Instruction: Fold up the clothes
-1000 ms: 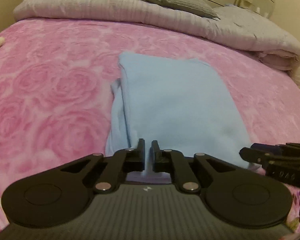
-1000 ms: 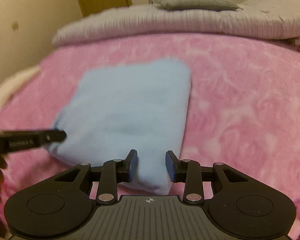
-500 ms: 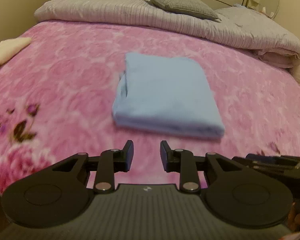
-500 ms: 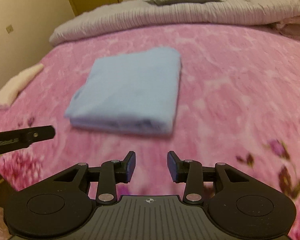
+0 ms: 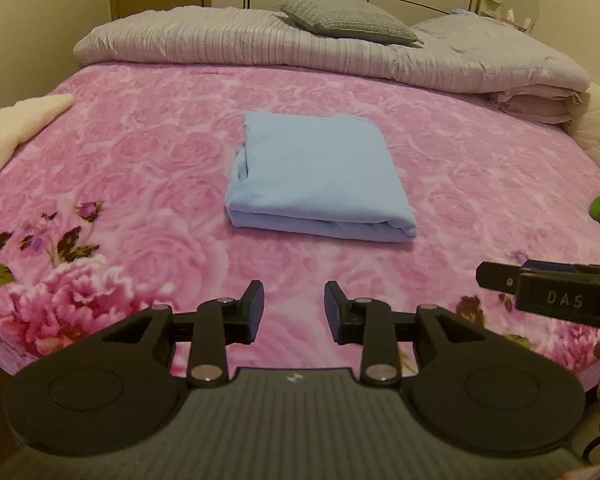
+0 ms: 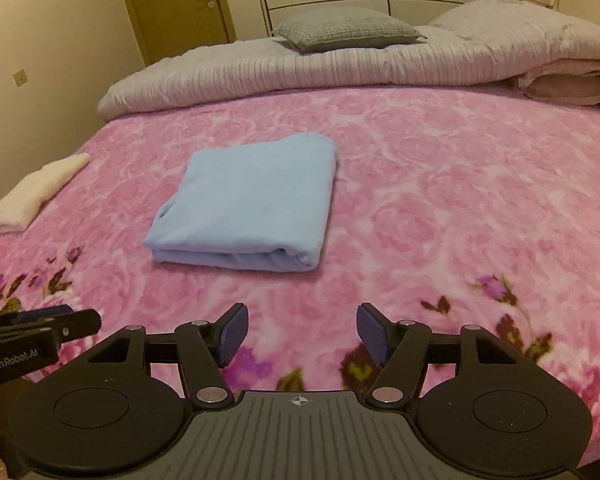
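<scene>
Fingers (image 5: 254,312) of both grippers stand spread and empty, apart from the folded light-blue garment (image 5: 318,178).

The left gripper (image 5: 294,310) and the right gripper (image 6: 299,334) have just been opening their jaws, with nothing between them. Both hover over the near edge of the pink floral blanket (image 6: 440,208), well short of the garment, which lies flat mid-bed in a tidy rectangle. The fold looks finished. To end it well, keep both grippers clear of the stack, so no pad snags an edge, and check the near layered side (image 6: 236,258) for loose corners before turning to the white cloth (image 6: 40,188).
</scene>
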